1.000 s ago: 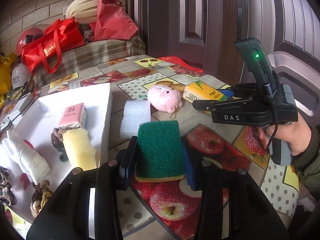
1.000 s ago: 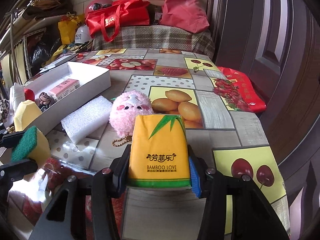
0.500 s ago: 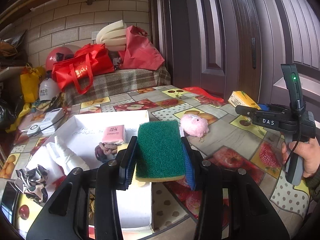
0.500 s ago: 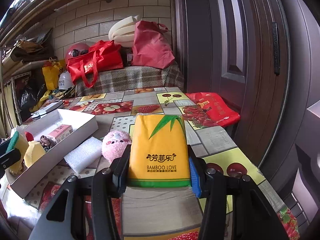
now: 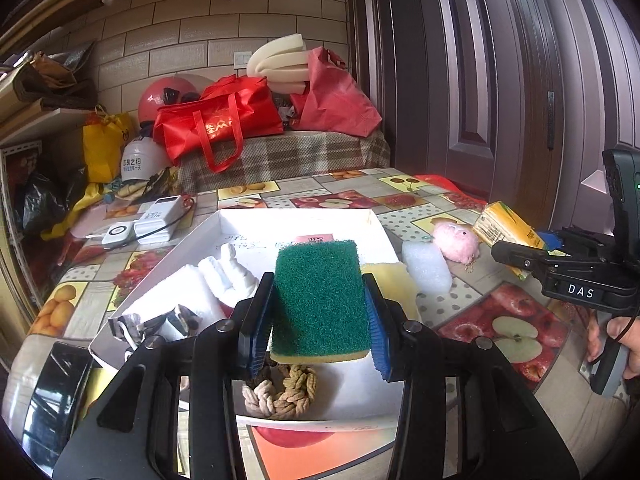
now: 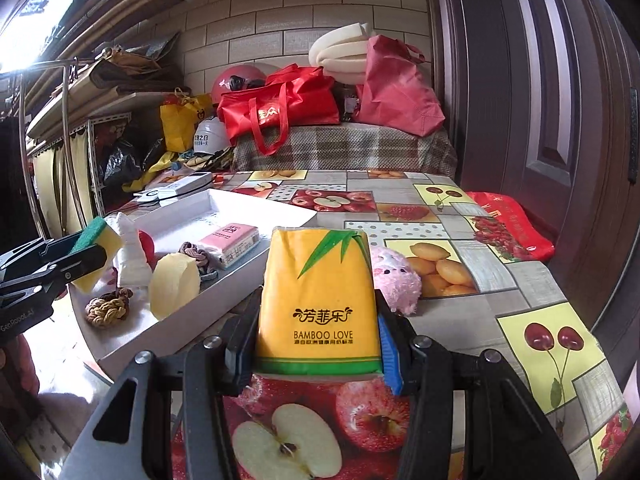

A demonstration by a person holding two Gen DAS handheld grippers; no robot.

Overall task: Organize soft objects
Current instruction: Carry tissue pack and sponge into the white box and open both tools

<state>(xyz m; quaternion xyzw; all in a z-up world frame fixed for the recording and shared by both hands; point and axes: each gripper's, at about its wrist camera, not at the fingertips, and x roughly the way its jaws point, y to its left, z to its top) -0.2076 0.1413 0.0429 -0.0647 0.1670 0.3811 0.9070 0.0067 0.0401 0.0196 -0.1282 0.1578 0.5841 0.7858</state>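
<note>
Left gripper clamps the green scouring sponge over the white box; early release drops it on the braided hair tie. Right gripper clamps the yellow tissue pack above the table; its slick wrapper may slip
</note>
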